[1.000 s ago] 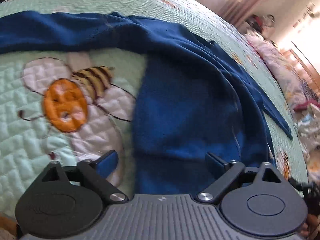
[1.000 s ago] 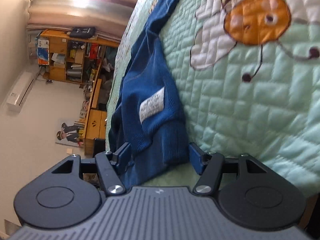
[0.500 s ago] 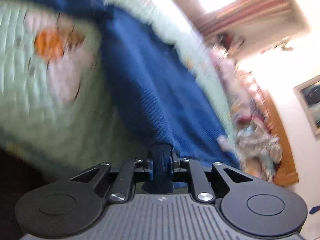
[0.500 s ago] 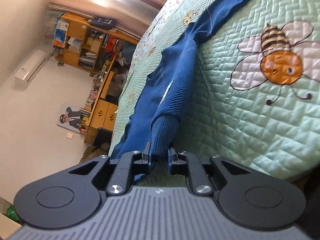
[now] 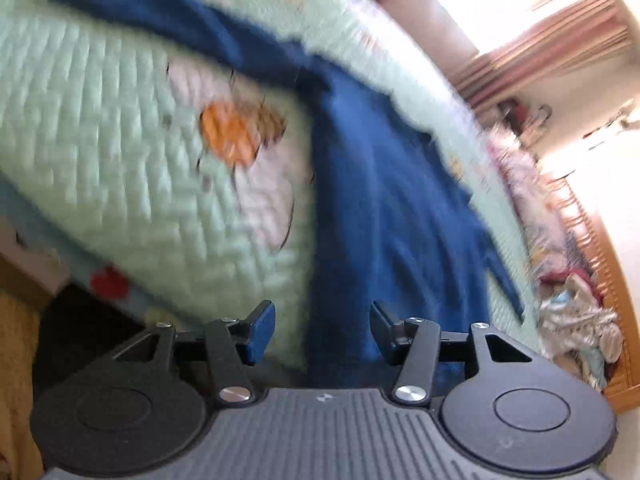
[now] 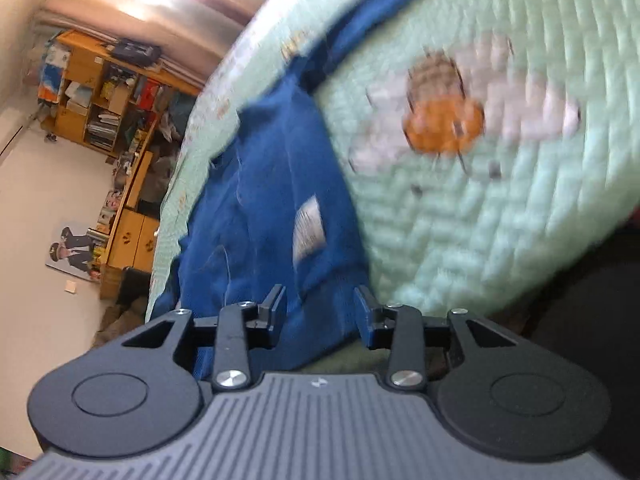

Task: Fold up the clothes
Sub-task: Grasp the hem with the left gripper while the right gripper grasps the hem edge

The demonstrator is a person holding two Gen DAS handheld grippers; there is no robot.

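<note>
We hold the left gripper low at the near edge of the bed, pointing along the blue sweater, its two blue-padded fingers spread apart with nothing clamped between them; the sweater's hem lies in the gap, partly behind the right finger. Our right gripper sits at the bed's edge too, tilted so the room looks tipped sideways, its fingers likewise parted and the ribbed hem of the sweater lying loose between them.

The sweater is a soft knit, deep blue, spread flat on the quilt, with one long sleeve stretching away across the bed in the left view. A white care label shows on the fabric in the right view. The quilt is pale mint, stitched in a herringbone pattern, puffy, with an appliquéd bee in orange and white beside the sweater. Both views are blurred. A wooden shelf unit stands against the far wall.
</note>
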